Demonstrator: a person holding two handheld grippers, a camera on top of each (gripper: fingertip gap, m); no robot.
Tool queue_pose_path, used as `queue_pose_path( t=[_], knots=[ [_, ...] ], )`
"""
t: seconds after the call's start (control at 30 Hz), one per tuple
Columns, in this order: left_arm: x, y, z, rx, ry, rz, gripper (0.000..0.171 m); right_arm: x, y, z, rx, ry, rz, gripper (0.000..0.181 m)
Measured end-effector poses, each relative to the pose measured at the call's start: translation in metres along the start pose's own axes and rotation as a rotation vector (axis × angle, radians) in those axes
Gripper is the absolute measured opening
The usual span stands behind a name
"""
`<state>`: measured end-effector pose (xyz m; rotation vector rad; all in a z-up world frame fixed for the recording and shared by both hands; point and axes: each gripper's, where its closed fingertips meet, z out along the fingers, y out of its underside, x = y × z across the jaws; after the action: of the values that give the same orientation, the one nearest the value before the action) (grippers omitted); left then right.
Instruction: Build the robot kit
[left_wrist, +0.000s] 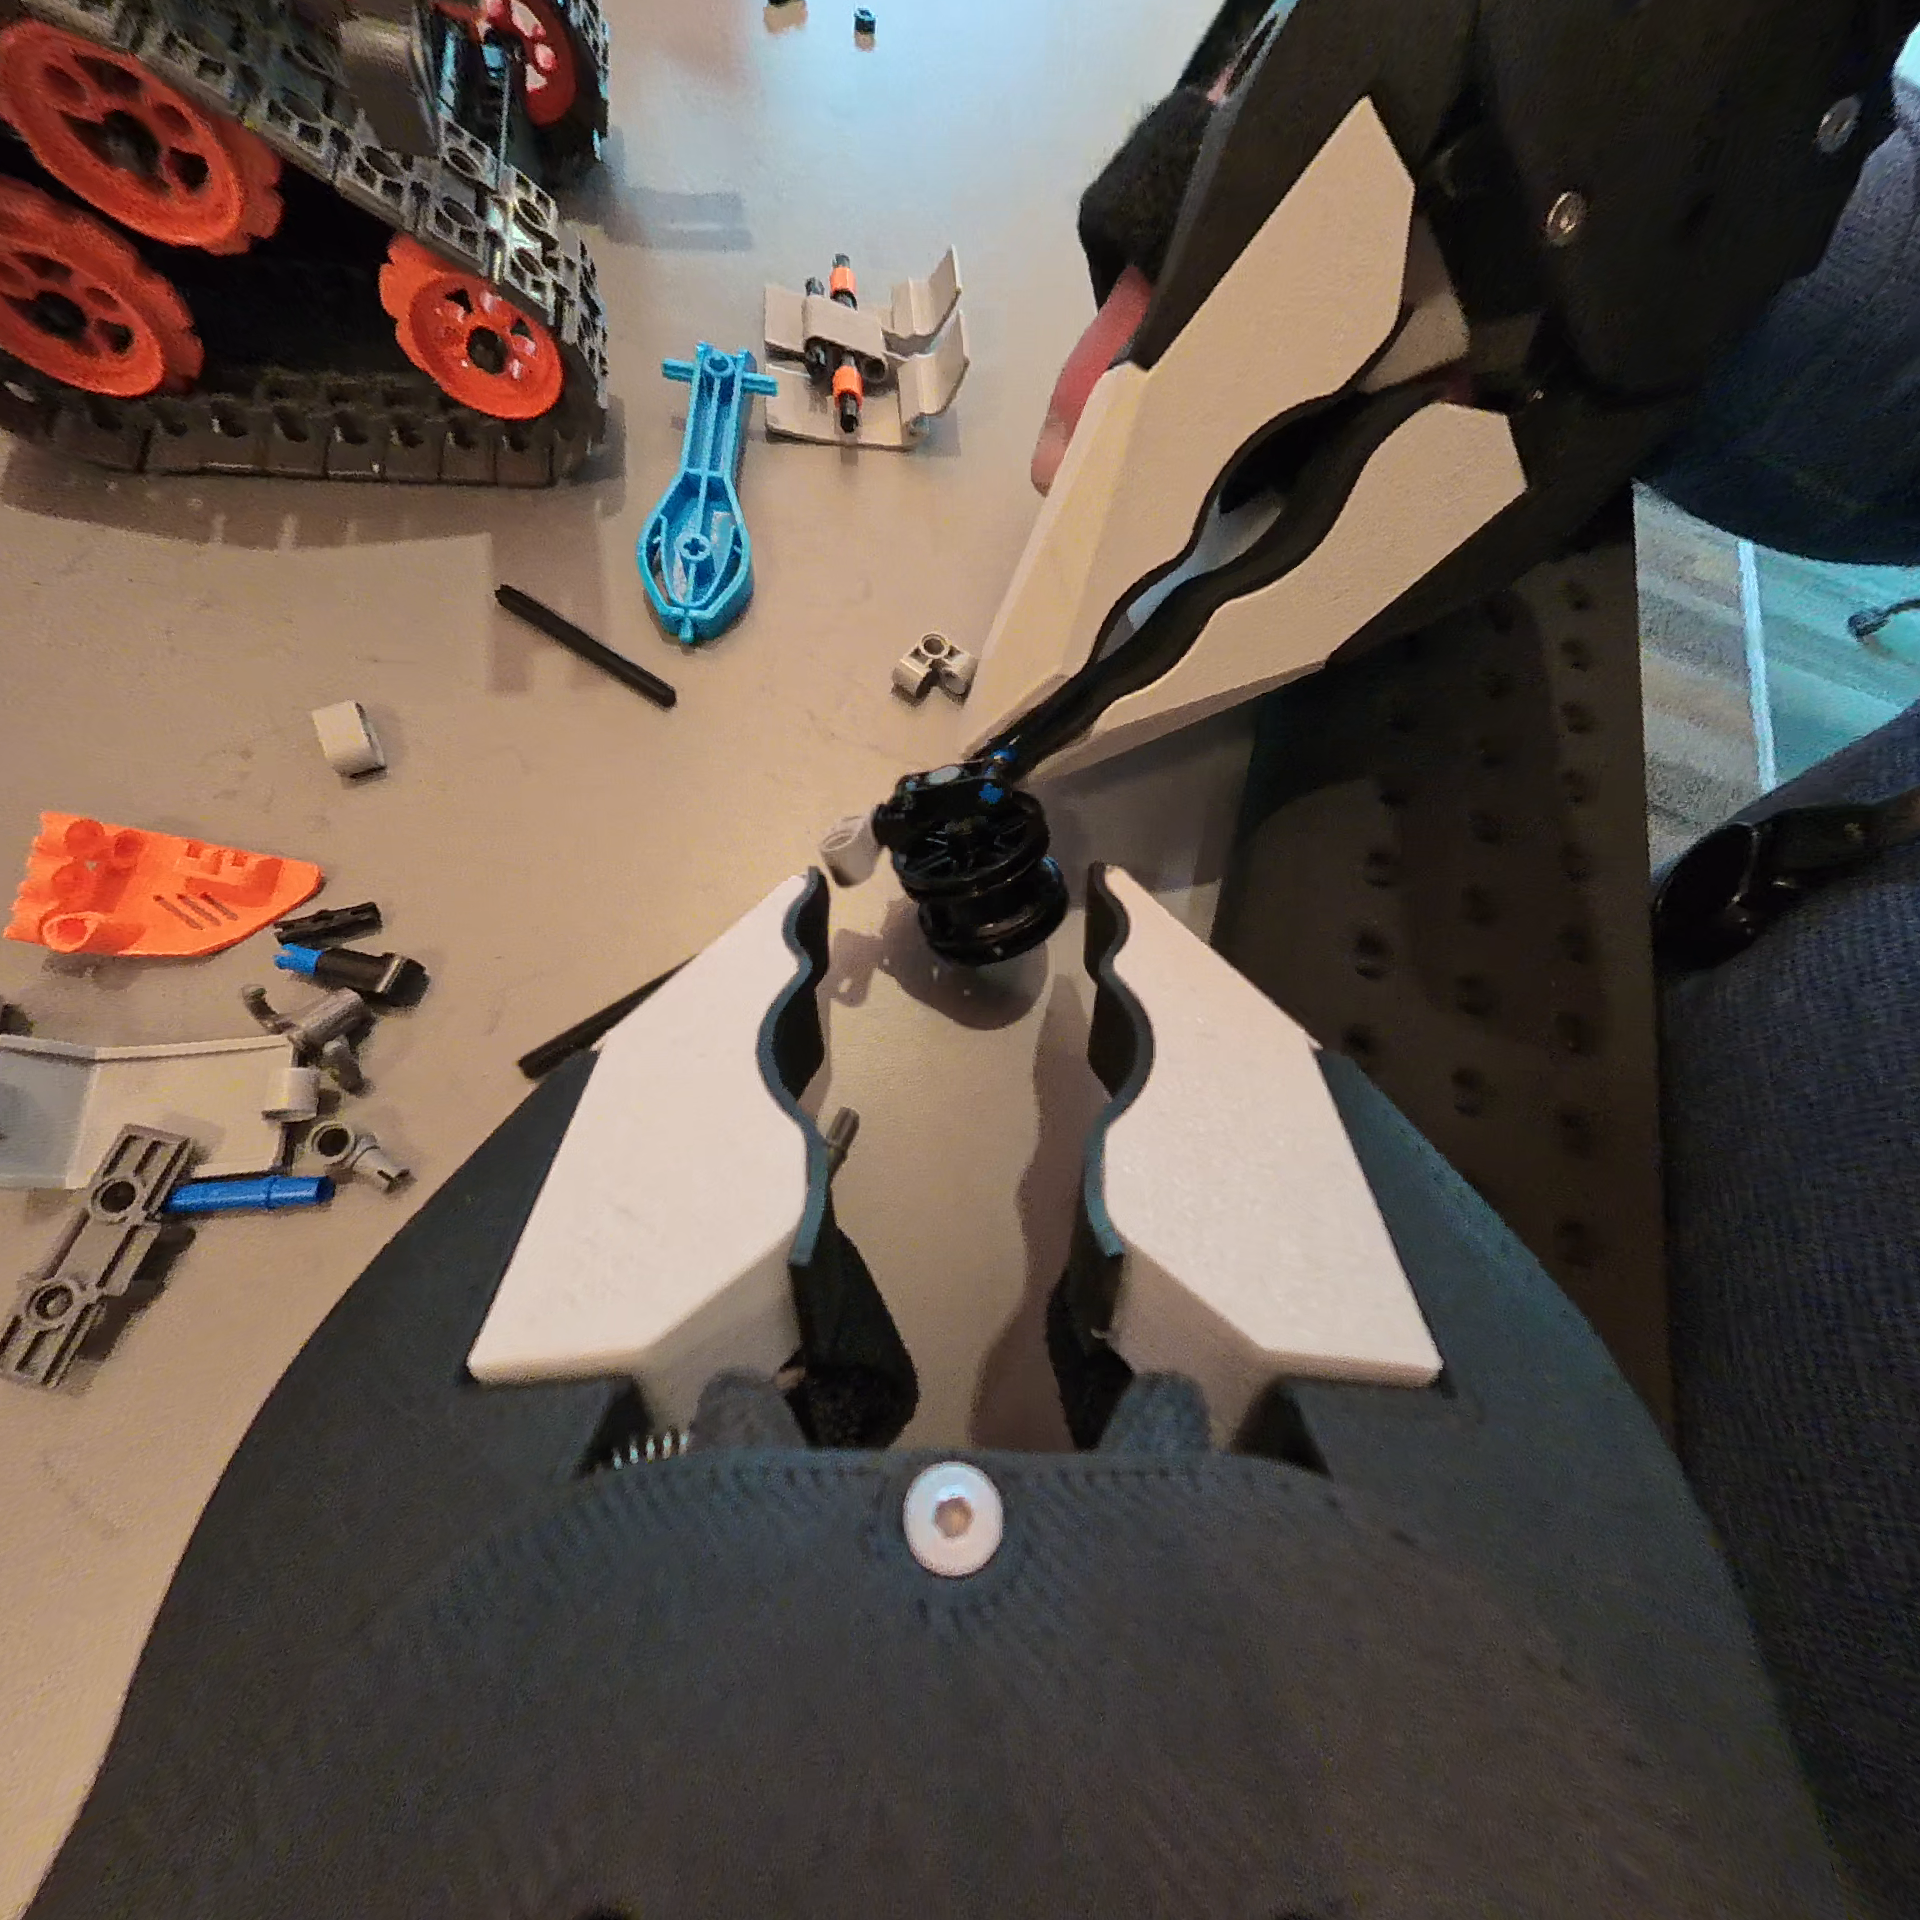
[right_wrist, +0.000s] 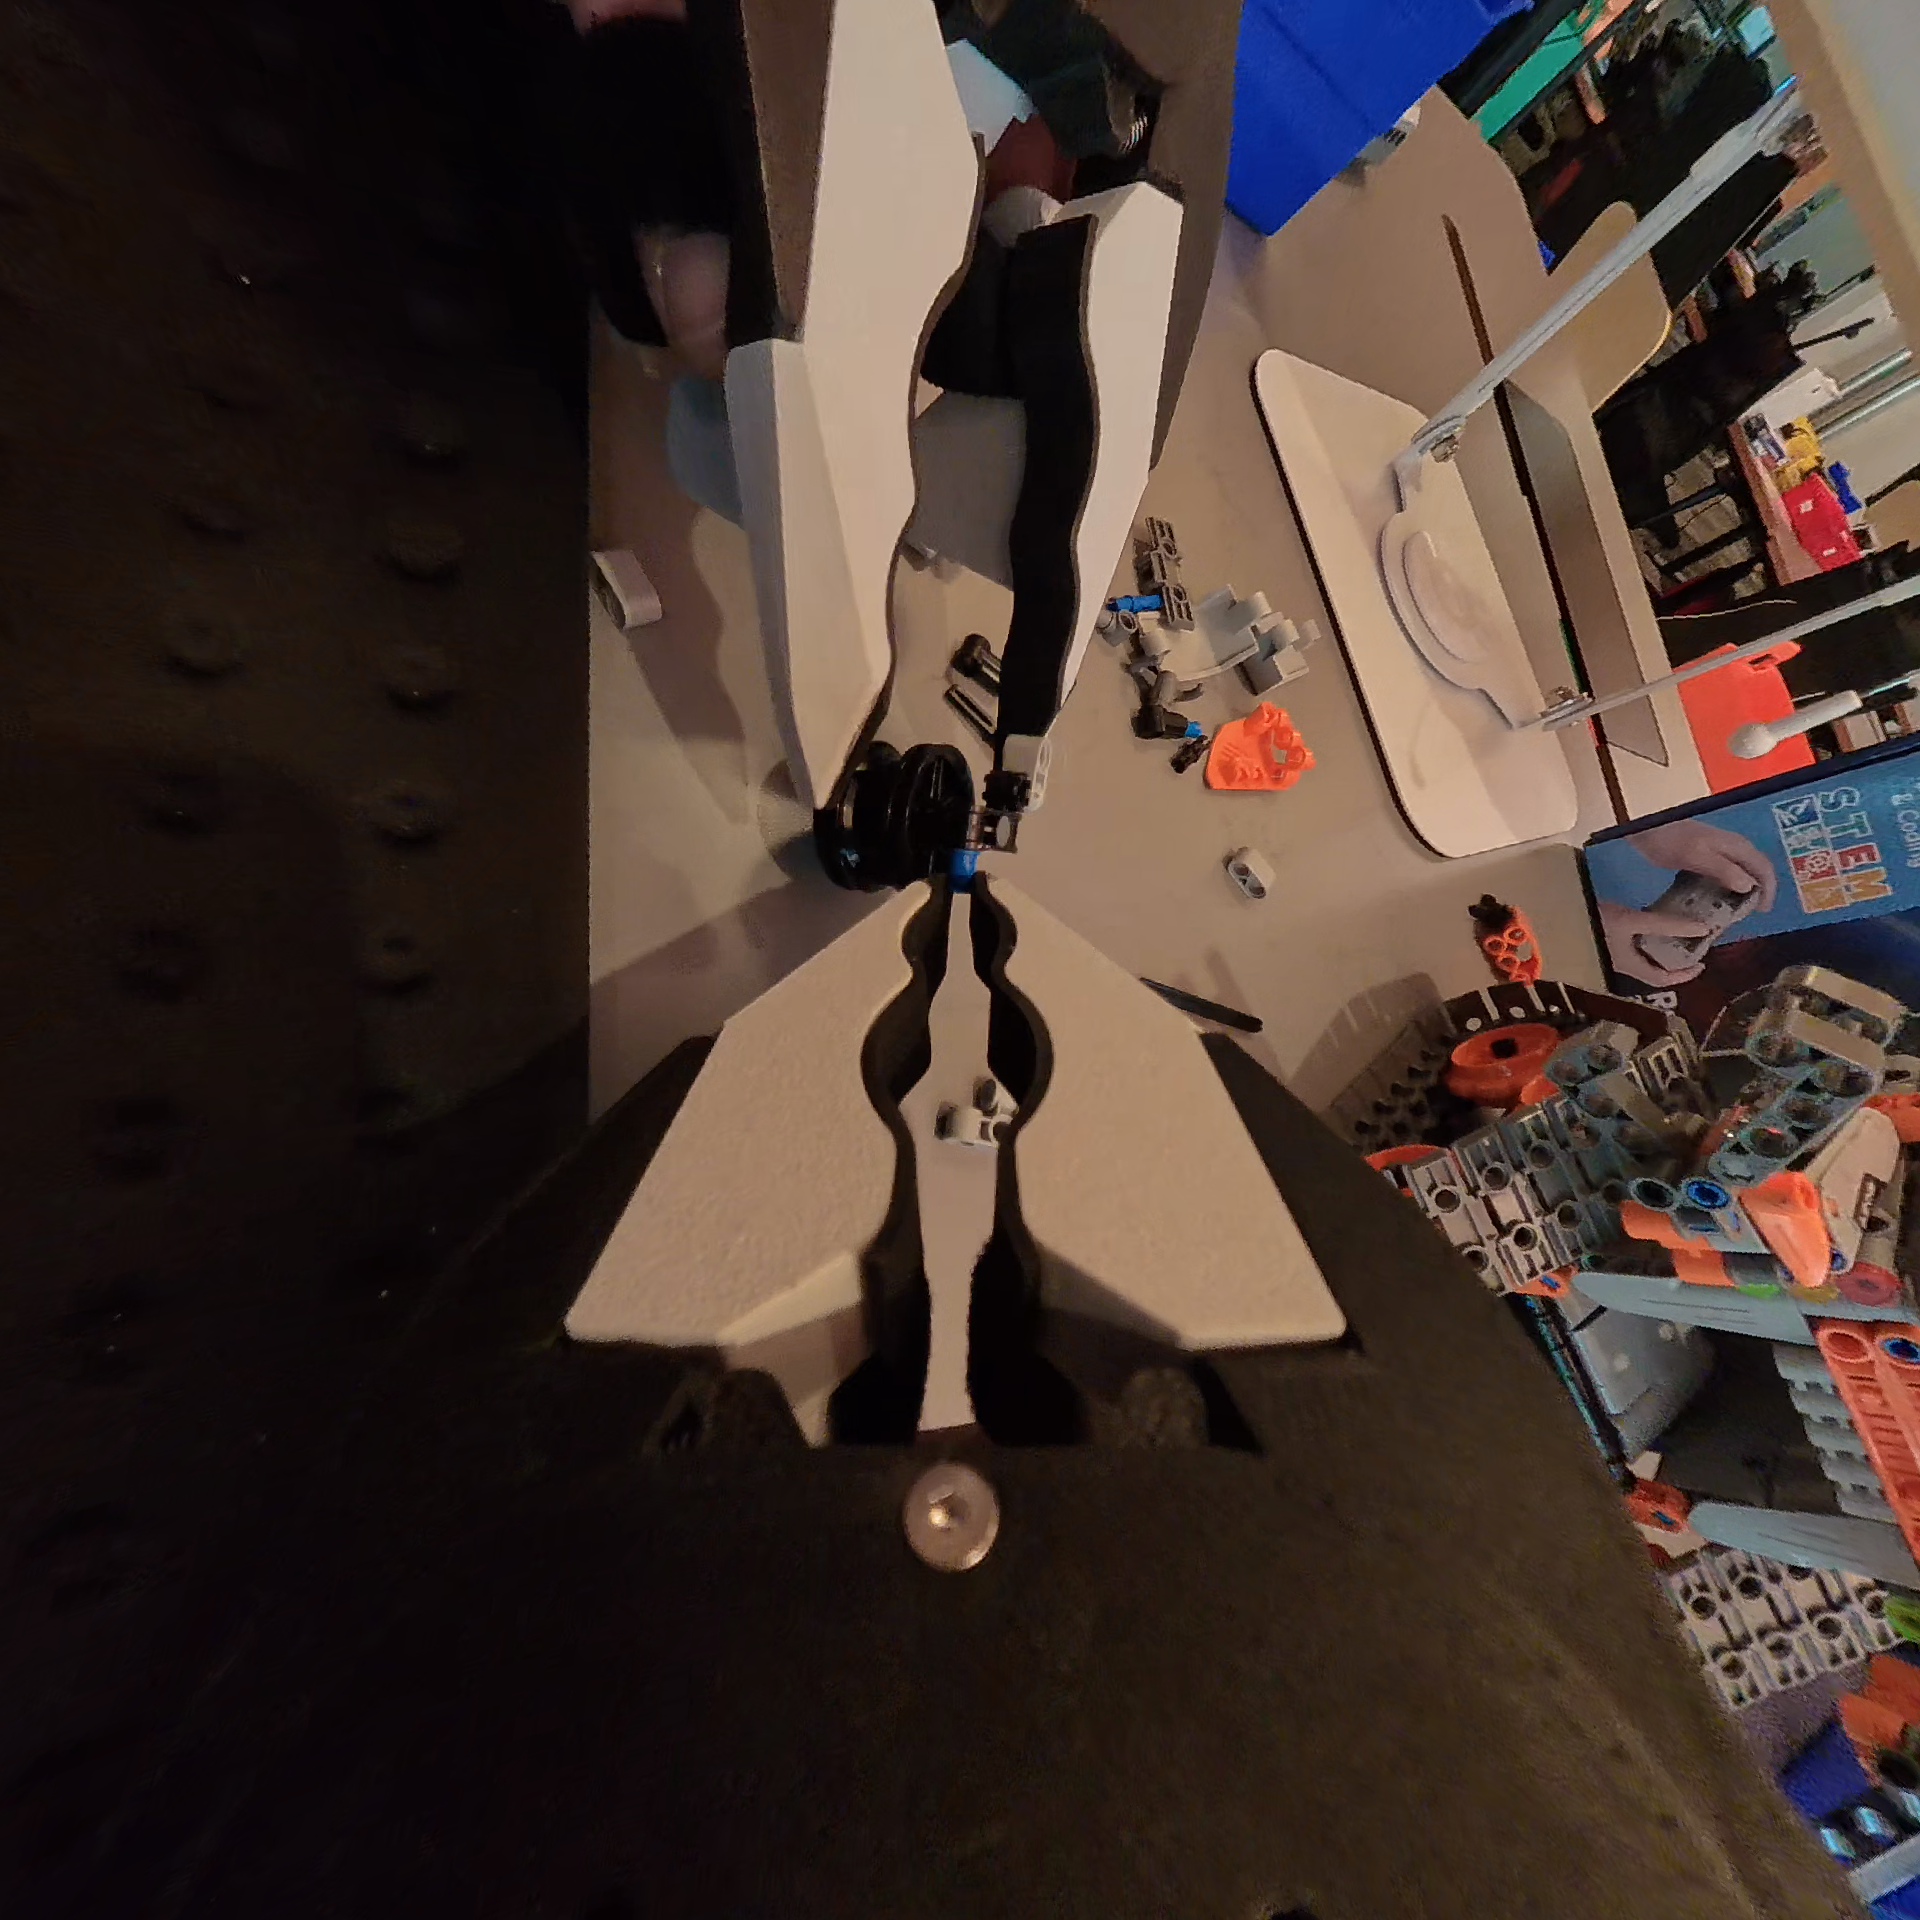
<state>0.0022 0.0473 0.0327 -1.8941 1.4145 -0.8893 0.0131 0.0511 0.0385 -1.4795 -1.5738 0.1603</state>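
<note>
right tongs pinch black wheel | left tongs agape | tracked model near

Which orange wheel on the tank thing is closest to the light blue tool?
The orange wheel at the lower right end of the tracked vehicle. It sits just left of the light blue tool; the other orange wheels are farther left or behind.

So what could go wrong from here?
1. The right gripper pinches only a small blue pin at its fingertips; the black wheel piece could slip or twist free.
2. The left gripper is open around the wheel; closing off-centre might knock it loose.
3. A grey connector sits beside the wheel and could be bumped.
</note>
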Motion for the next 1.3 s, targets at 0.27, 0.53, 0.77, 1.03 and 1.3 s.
queue_pose_path(
  t=[0.27, 0.53, 0.77, 1.03, 1.3],
  knots=[
    [-0.005, -0.010, -0.004, 0.056, -0.014, 0.019, 0.039, 0.001, -0.003, 0.001, 0.029, -0.007, 0.035, 0.002],
    [-0.012, -0.016, -0.008, 0.103, -0.074, 0.029, 0.038, 0.006, -0.007, 0.005, 0.045, -0.009, 0.085, 0.002],
    [-0.016, -0.022, -0.016, 0.157, -0.097, 0.023, 0.038, 0.013, -0.014, 0.007, 0.072, 0.004, 0.135, 0.002],
    [-0.022, -0.033, -0.029, 0.252, -0.105, -0.015, 0.037, 0.024, -0.027, 0.008, 0.120, 0.039, 0.191, 0.001],
    [-0.023, -0.034, -0.032, 0.274, -0.094, -0.026, 0.037, 0.027, -0.028, 0.008, 0.125, 0.061, 0.180, 0.001]
  ],
)
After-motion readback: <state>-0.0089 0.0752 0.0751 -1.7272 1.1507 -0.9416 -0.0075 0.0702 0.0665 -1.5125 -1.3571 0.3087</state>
